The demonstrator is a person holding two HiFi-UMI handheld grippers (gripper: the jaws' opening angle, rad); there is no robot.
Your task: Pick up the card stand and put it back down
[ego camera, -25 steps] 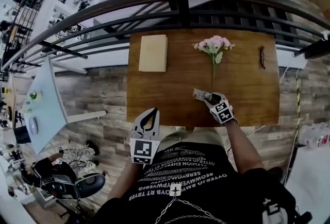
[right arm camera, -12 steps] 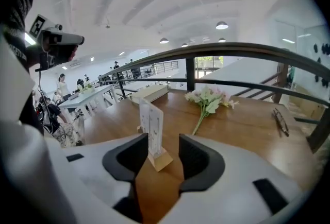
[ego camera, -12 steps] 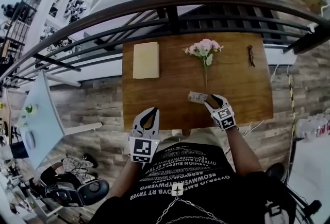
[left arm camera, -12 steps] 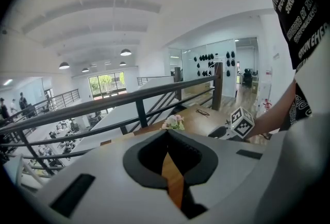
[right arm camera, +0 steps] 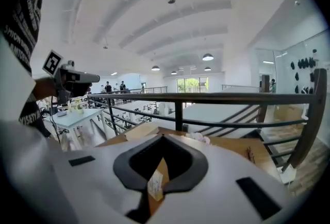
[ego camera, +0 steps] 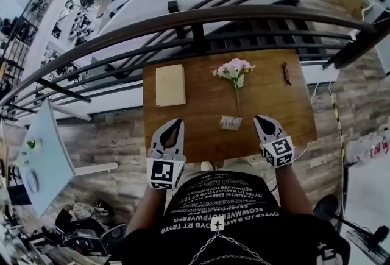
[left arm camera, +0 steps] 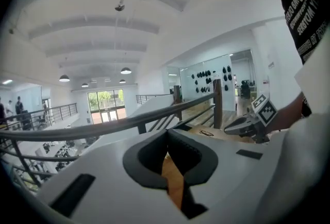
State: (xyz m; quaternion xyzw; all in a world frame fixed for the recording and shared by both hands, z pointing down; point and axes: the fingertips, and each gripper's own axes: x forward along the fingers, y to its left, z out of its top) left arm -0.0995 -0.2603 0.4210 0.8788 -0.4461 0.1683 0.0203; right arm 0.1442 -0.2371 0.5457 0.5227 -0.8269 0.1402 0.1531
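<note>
Pulling back from the card stand [ego camera: 231,122], my right gripper [ego camera: 261,119] now hangs above the near edge of the tabletop [ego camera: 201,117], off to the stand's right and clear of it. A second ago those jaws were down at the stand with their tips right against it. Since then they have lifted away, and they have just been closing, so they now meet with nothing between them. In the right gripper view I can only see the stand past the thin slit, lying on the wood beyond.

The stand itself sits on the tabletop near the front edge, just beneath the stem end of the flowers [ego camera: 233,69], much where it was a moment ago. I am not touching it.

My left gripper [ego camera: 175,125] has also risen a little. It hovers over the near left part of the tabletop, well apart from the stand. Its jaws are together and empty, with only a strip of wood showing through them.

Since the stand is down and both hands are drawn off, I judge the put-down done. All I see left is to keep clear so I don't knock it.
</note>
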